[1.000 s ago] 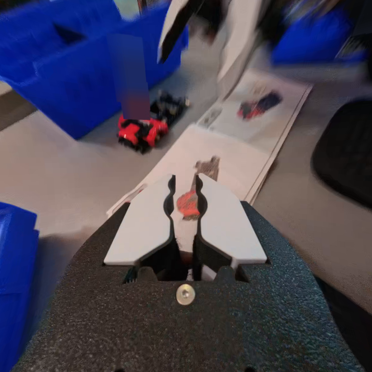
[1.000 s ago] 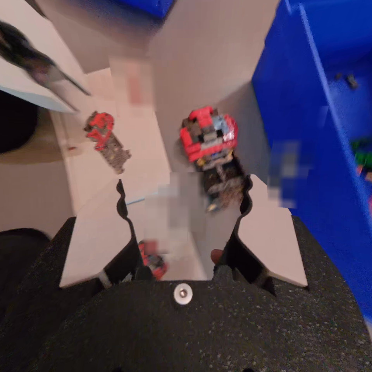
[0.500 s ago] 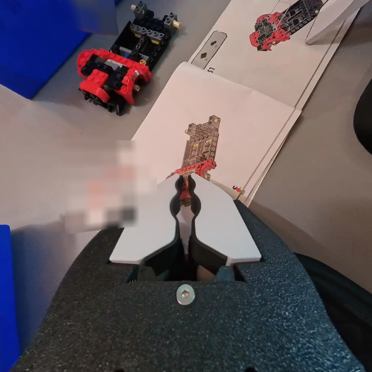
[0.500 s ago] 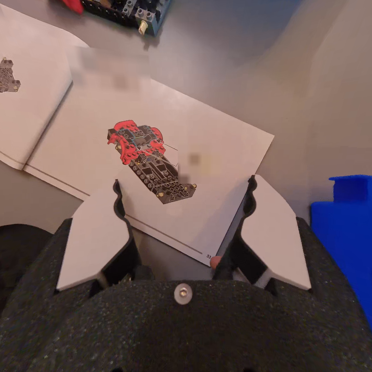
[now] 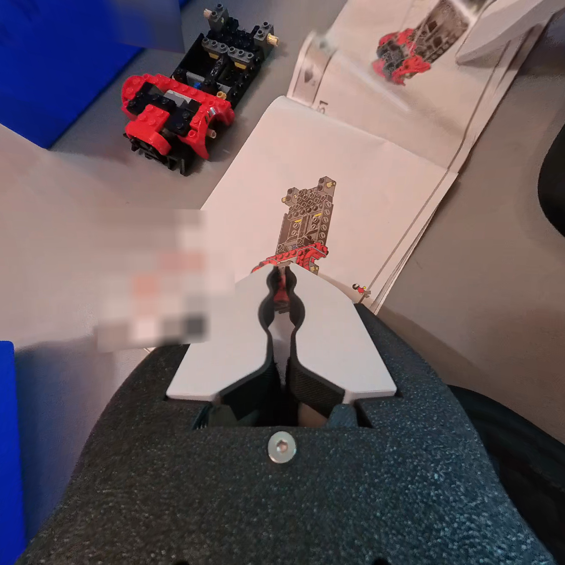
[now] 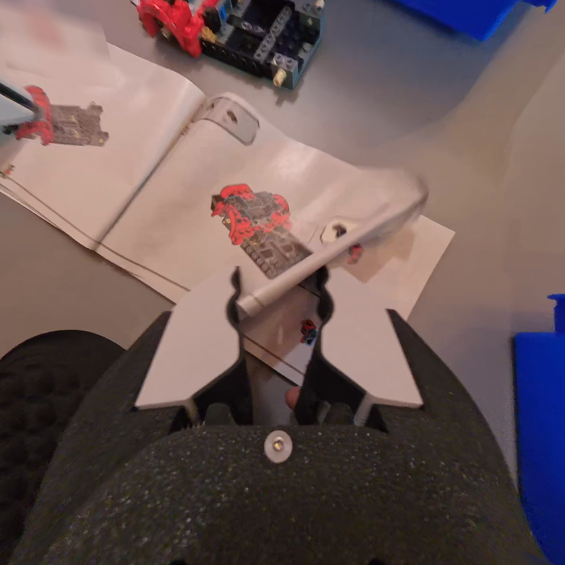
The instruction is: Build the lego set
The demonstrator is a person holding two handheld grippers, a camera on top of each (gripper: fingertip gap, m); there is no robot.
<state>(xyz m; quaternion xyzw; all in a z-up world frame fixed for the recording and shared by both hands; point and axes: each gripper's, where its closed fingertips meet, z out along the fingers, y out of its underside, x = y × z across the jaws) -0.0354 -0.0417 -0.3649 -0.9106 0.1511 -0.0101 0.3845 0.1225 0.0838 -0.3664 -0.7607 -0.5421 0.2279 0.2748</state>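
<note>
A part-built red and black lego car (image 5: 177, 113) stands on the grey table; it also shows in the right wrist view (image 6: 244, 33). An open instruction booklet (image 5: 321, 159) lies beside it. My left gripper (image 5: 282, 269) is shut, its tips down on the left page over the printed model; I see no piece in it. My right gripper (image 6: 279, 272) is open over the right page (image 6: 171, 195). A lifted, curled page corner (image 6: 336, 244) lies across the gap between its fingers, blurred. The left gripper's tip (image 6: 12, 113) also shows in the right wrist view.
Blue bins stand by the car (image 5: 61, 61), at the left edge (image 5: 6, 428), and in the right wrist view at the right (image 6: 538, 428) and top (image 6: 477, 15). A black object (image 5: 553, 189) lies right of the booklet. The right gripper's white finger (image 5: 495, 36) rests on the far page. My hands' fingertips stand some 20 cm from each other.
Both grippers dropped to the booklet. The left jaws closed over the left page. The right jaws narrowed from wide open, and the page corner rose and curled between them.
</note>
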